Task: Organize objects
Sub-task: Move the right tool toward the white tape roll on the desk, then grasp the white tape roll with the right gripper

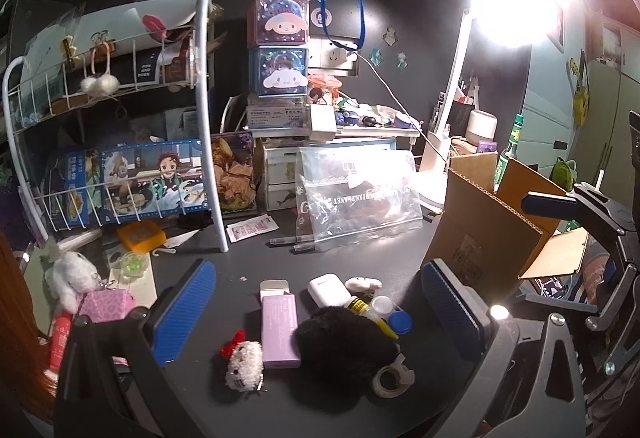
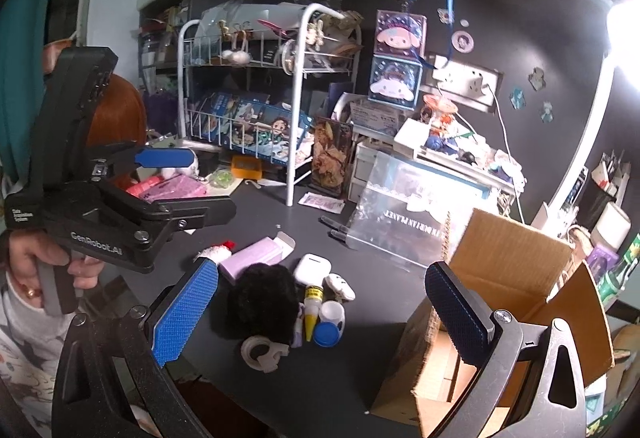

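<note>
A cluster of small items lies on the dark desk (image 1: pixel 256 258): a lilac box (image 1: pixel 280 330), a black fluffy ball (image 1: pixel 344 346), a white plush with a red bow (image 1: pixel 244 358), a white earbud case (image 1: pixel 328 290), a glue bottle (image 1: pixel 366 310), a blue-capped pot (image 1: pixel 400 322) and a tape dispenser (image 1: pixel 392 378). My left gripper (image 1: pixel 318 266) hangs open above them. An open cardboard box (image 2: pixel 512 262) stands at the right. My right gripper (image 2: pixel 322 268) is open too, spanning the cluster and the box edge. The left gripper (image 2: pixel 212 182), held by a hand (image 2: pixel 24 258), is empty.
A white wire rack (image 1: pixel 208 118) with boxes stands at the back left. A clear zip bag (image 1: pixel 356 198) leans behind the cluster. Stacked character boxes (image 1: pixel 280 50), a lit desk lamp (image 1: pixel 516 10) and a green bottle (image 1: pixel 510 146) crowd the back. A pink box (image 1: pixel 106 300) and a white plush (image 1: pixel 72 274) lie left.
</note>
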